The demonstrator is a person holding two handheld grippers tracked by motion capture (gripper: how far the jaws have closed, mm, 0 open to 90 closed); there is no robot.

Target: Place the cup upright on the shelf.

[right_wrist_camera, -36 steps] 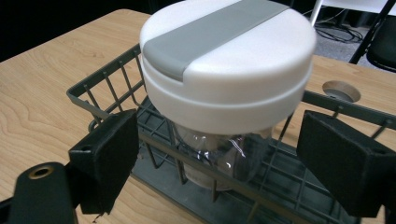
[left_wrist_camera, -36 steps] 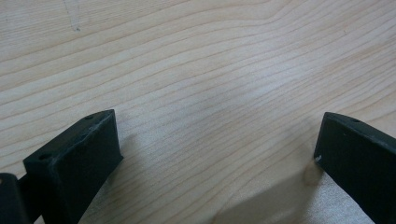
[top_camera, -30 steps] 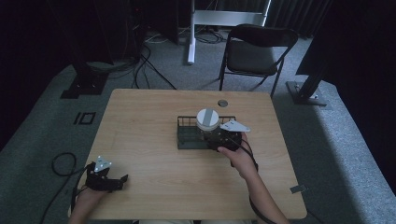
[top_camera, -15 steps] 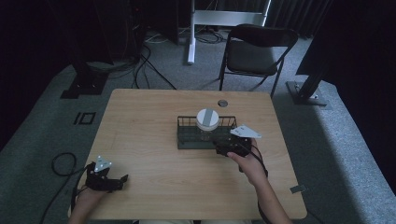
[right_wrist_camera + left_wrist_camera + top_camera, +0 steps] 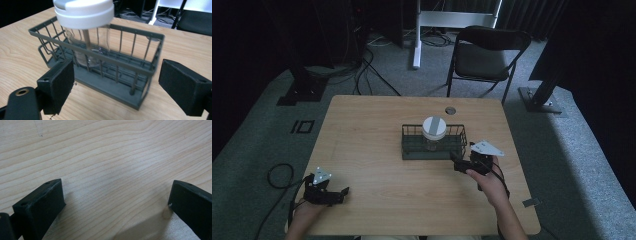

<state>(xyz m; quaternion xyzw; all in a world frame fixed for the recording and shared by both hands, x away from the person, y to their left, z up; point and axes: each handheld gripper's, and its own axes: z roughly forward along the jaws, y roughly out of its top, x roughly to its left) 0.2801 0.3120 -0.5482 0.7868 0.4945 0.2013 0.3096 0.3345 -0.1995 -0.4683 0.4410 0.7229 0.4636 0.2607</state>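
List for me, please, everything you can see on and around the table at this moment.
Wire basket: one, dark grey-green, middle of the table, right of centre.
Jar: one, clear with a white lid, upright inside the basket.
Table: one, light wood, centre of the high view.
Grommet: one, grey, round, at the table's far edge.
Folding chair: one, black, on the floor beyond the table.
Cables: several, black, on the grey carpet at far left.
Left gripper: one, black, jaws apart, low over the table's near left corner.
Right gripper: one, black, jaws apart, just short of the basket's right end.
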